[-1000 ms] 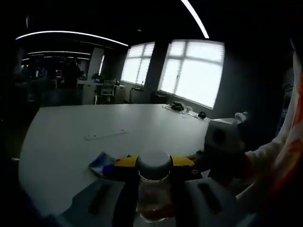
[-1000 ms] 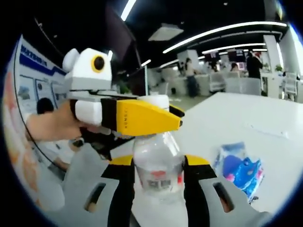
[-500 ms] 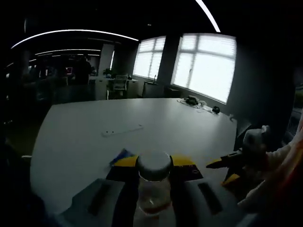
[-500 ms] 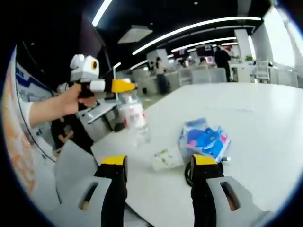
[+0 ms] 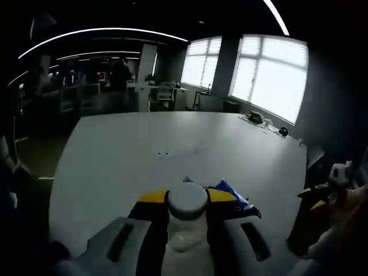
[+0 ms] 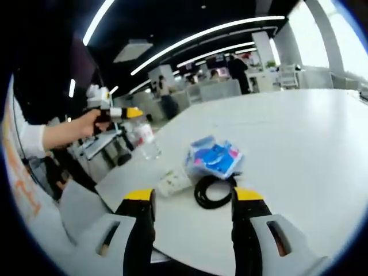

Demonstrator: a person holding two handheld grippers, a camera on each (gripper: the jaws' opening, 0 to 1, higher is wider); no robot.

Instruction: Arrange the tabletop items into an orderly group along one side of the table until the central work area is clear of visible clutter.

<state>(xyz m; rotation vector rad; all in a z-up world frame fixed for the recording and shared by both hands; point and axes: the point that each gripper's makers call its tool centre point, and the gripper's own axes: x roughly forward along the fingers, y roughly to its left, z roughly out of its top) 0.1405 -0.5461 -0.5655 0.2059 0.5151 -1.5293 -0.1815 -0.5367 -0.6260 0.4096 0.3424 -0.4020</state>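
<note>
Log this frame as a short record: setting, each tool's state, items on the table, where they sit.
setting: office, large white table
left tool: shut on bottle, held over the near table edge; also seen in the right gripper view
right tool: open, nothing between its jaws
blue pack: on table near the edge
black cable: coiled, just in front of the pack
white packet: beside the cable, at the table edge
far table: small dark items near the window side
</note>
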